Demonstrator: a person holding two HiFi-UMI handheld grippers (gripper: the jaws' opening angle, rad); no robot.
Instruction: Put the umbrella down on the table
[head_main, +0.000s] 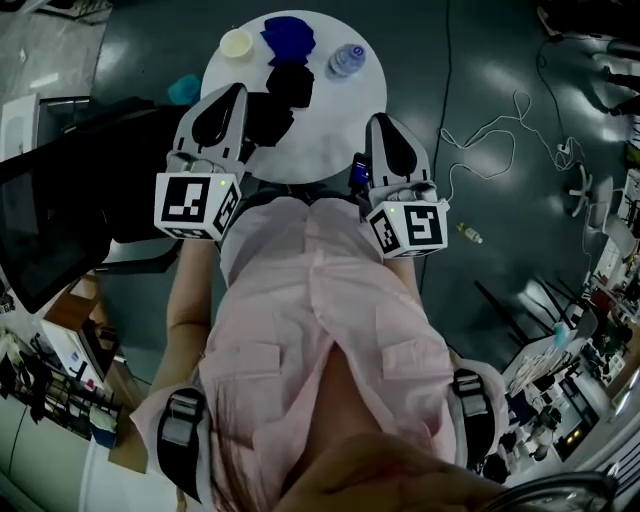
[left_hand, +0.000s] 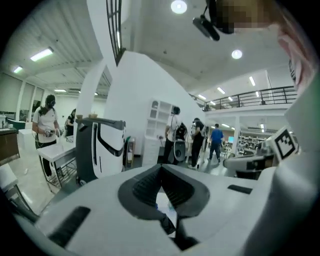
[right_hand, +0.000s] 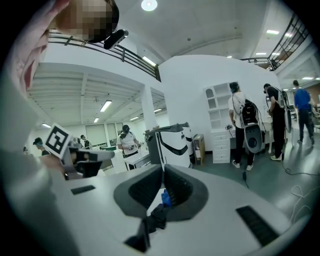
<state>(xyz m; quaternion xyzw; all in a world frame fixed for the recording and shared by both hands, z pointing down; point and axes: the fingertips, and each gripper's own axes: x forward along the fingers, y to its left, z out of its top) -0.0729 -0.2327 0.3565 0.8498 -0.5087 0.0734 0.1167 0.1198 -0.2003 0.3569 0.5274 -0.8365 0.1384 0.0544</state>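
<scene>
The umbrella lies on the round white table (head_main: 350, 110), seen in the head view as a bunched blue part (head_main: 288, 38) next to a black part (head_main: 290, 85). Both grippers are held high in front of the person's chest, apart from the umbrella. My left gripper (head_main: 222, 115) hangs over the table's near left rim, its jaws shut with nothing between them (left_hand: 161, 167). My right gripper (head_main: 395, 145) is over the near right rim, also shut (right_hand: 163, 167). A small blue and black bit shows in the gap under its pads; I cannot tell what it is.
On the table stand a cream round lid (head_main: 237, 43) and a clear bottle (head_main: 347, 60). A dark screen or panel (head_main: 60, 200) is at the left and a white cable (head_main: 500, 130) trails on the floor at the right. People and a white machine (left_hand: 97, 150) stand farther off.
</scene>
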